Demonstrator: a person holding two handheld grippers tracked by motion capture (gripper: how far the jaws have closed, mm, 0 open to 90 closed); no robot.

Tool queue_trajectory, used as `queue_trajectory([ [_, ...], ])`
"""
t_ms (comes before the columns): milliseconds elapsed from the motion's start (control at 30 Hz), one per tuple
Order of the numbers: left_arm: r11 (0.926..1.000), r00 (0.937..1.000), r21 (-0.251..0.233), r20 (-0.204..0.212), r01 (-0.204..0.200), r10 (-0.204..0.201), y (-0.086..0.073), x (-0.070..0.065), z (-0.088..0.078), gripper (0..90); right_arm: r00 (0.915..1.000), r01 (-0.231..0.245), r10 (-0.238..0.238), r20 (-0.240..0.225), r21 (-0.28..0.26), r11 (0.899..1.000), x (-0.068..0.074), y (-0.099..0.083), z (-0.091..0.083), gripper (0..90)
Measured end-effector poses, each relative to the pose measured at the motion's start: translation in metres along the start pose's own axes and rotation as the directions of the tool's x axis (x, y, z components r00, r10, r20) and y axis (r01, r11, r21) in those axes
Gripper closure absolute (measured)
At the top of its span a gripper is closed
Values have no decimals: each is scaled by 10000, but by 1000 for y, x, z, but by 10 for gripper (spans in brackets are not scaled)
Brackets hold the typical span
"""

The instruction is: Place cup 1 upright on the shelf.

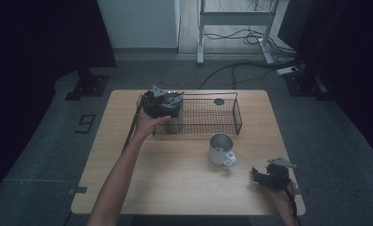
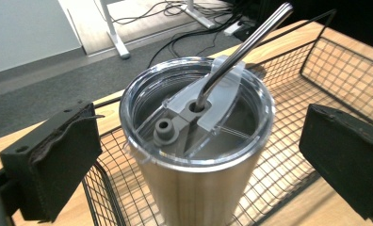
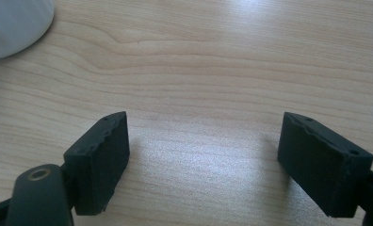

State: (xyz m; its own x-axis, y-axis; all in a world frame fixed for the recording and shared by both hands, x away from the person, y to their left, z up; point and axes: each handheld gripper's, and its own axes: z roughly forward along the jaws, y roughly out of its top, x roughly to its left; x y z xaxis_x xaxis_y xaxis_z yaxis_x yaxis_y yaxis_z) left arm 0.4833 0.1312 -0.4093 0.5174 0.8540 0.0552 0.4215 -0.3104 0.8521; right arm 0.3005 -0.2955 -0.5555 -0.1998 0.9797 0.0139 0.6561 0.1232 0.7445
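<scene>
Black jaws of the left gripper [image 2: 194,155] stand wide apart on either side of a steel tumbler [image 2: 194,155], clear of its wall; it stands upright in the wire basket [image 1: 231,110] at that basket's left end, lidded, a metal straw [image 2: 243,49] through the lid. Near the basket's front, a white mug [image 1: 221,149] sits on the wooden table [image 1: 175,179]. Well right of the mug, the right gripper [image 3: 203,160] hovers with jaws spread, holding nothing.

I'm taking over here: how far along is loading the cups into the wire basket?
Done: the steel tumbler stands at the left end of the wire basket. In hand: the left gripper is open around it, pads clear of its sides. Left: the white mug sits on the table outside the basket, with the right gripper open and empty nearby.
</scene>
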Motion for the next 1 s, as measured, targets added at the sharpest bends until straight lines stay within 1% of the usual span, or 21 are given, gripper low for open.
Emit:
queue_trajectory([
  [167, 10000, 9999, -65, 125, 62, -61, -3, 1, -11, 0, 10000, 0, 0, 4, -1, 10000, 0, 0, 0, 170],
  [233, 9999, 9999, -47, 85, 93, -93, -5, 1, -16, 0, 10000, -2, 2, 2, -2, 10000, 0, 0, 0, 170],
  [367, 9996, 9995, -254, 299, 80, -72, -12, -2, -32, 2, 10000, -3, 3, 1, -2, 10000, 0, 0, 0, 170],
  [500, 9989, 9980, -365, 577, 296, -274, -20, -2, -47, 9, 10000, -5, 5, 1, -1, 10000, 0, 0, 0, 170],
  [567, 9989, 9981, -399, 576, 254, -231, -23, -3, -54, 23, 10000, -4, 4, 2, -1, 10000, 0, 0, 0, 170],
  [667, 9989, 9969, -417, 759, 221, -189, -26, -5, -62, 24, 10000, -5, 5, 3, -2, 10000, 0, 0, 0, 170],
  [733, 9989, 9966, -404, 796, 225, -192, -28, -7, -67, 24, 10000, -2, 2, 3, -2, 10000, 0, 0, 0, 170],
  [800, 9991, 9972, -389, 732, 143, -114, -31, -9, -71, 24, 10000, -3, 3, 2, 0, 10000, 0, 0, 0, 170],
  [900, 9992, 9979, -385, 643, 94, -69, -39, -11, -77, 32, 10000, 21, -21, 5, 9, 10000, 0, 0, 0, 170],
  [1000, 9996, 9977, -282, 676, 64, -45, -49, -13, -83, 32, 10000, -30, 30, 3, 16, 10000, 0, 0, 0, 170],
])
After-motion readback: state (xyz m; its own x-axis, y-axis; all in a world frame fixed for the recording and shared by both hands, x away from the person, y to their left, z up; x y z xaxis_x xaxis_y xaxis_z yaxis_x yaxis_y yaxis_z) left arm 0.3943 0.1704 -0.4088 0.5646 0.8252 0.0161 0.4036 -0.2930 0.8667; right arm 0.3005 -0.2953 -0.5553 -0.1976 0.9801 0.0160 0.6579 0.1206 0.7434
